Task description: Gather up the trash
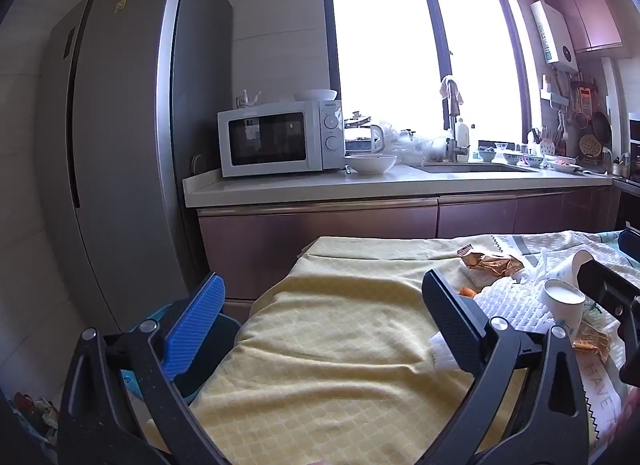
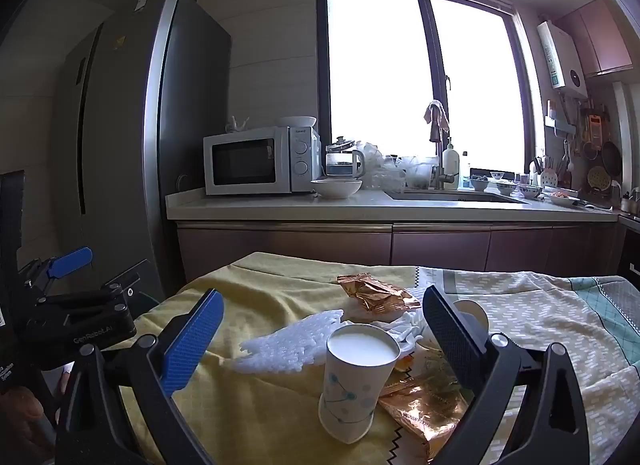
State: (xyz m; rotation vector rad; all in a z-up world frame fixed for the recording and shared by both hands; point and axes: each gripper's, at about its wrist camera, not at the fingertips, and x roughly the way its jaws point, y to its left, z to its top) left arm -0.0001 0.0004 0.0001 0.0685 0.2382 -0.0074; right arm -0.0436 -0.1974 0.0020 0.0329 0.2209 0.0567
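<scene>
The trash lies in a cluster on the cloth-covered surface (image 2: 256,417), toward its right half. A paper cup (image 2: 357,379) with a blue dotted pattern stands upright and appears filled with a white liquid. It sits between the jaws of the right tool (image 2: 324,339), which are spread wide and touch nothing. A gold foil wrapper (image 2: 424,413) lies flat, just beside the cup base on its right. A second gold wrapper (image 2: 376,295), crumpled, lies farther back on the yellow cloth. A white foam net sleeve (image 2: 288,345) lies left of the cup, with crumpled white tissue (image 2: 404,331) behind the cup. A second paper cup (image 2: 476,311) lies partly hidden behind the right tool's black finger; its orientation is clearer in the left wrist view, where it lies tipped (image 1: 582,263). In that view the upright cup (image 1: 564,301) stands at the right edge, beside the right tool body. The left tool (image 1: 324,305) is also fully open and empty, positioned over the bare yellow cloth, well apart from the trash. Beyond the surface stand a kitchen counter (image 2: 360,207), a white microwave (image 2: 260,161), a white bowl (image 2: 336,187), a sink (image 2: 452,196) and a tall grey refrigerator (image 2: 132,125).
</scene>
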